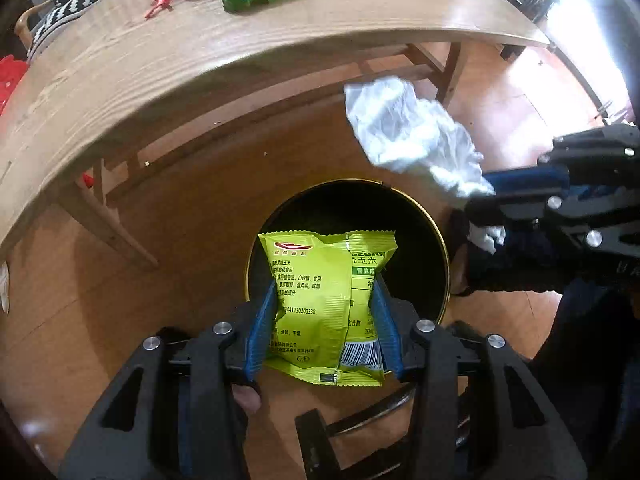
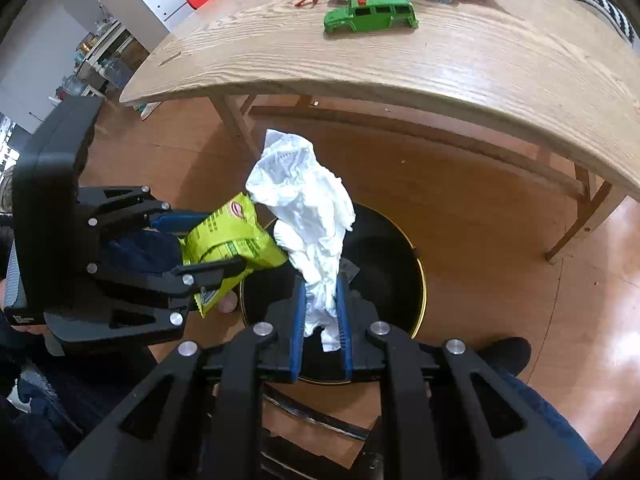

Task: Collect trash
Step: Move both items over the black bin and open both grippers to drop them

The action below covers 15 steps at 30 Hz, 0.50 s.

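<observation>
- Left wrist view: left gripper (image 1: 326, 316) clamps a crinkly yellow-green snack packet (image 1: 326, 304) between blue ribbed pads, jaws partly apart, directly over the round black bin (image 1: 434, 240) with its thin gold rim. Printed text and barcode legible here only.
- Right wrist view: right gripper (image 2: 322, 312) pinched nearly closed on a crumpled white tissue (image 2: 304, 200), soft and creased, above the same bin.
- Right view alone shows boxes and plush toys behind the glossy green toy car (image 2: 370, 14) on the wood-grain table (image 2: 500, 72).
</observation>
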Each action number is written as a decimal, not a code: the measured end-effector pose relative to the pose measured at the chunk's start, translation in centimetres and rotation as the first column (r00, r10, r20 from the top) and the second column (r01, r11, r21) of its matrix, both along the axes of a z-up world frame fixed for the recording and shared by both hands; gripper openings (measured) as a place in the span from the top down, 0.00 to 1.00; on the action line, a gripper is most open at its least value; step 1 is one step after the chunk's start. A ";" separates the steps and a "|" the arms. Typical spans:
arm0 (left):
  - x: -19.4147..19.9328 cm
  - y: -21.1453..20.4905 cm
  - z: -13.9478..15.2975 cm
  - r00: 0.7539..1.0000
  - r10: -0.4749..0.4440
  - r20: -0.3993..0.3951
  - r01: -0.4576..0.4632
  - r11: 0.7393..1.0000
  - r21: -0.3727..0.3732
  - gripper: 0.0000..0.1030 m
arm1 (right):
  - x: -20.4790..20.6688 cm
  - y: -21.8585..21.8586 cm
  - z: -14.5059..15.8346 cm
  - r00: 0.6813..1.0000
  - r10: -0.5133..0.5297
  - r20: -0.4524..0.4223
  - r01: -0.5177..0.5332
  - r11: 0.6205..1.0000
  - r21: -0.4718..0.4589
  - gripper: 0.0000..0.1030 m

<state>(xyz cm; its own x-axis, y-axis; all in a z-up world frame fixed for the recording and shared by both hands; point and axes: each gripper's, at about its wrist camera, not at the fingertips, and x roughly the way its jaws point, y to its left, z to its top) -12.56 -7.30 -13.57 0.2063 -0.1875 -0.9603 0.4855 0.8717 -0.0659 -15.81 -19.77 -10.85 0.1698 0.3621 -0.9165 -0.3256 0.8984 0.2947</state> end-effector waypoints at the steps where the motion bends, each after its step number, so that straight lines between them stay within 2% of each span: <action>1: 0.0 0.0 0.2 1.000 0.004 -0.001 -0.004 1.000 -0.003 0.56 | 0.0 0.0 -0.1 1.000 0.001 -0.004 -0.001 1.000 0.001 0.85; 15: 0.5 -0.4 0.4 1.000 0.008 -0.007 -0.008 1.000 -0.004 0.56 | 0.0 0.0 0.1 1.000 -0.007 0.005 0.007 1.000 -0.010 0.85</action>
<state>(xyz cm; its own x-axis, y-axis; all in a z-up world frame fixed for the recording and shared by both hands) -12.04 -7.66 -13.13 0.2008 -0.1895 -0.9611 0.4784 0.8751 -0.0727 -15.84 -19.79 -10.79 0.1771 0.3515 -0.9193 -0.3206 0.9037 0.2838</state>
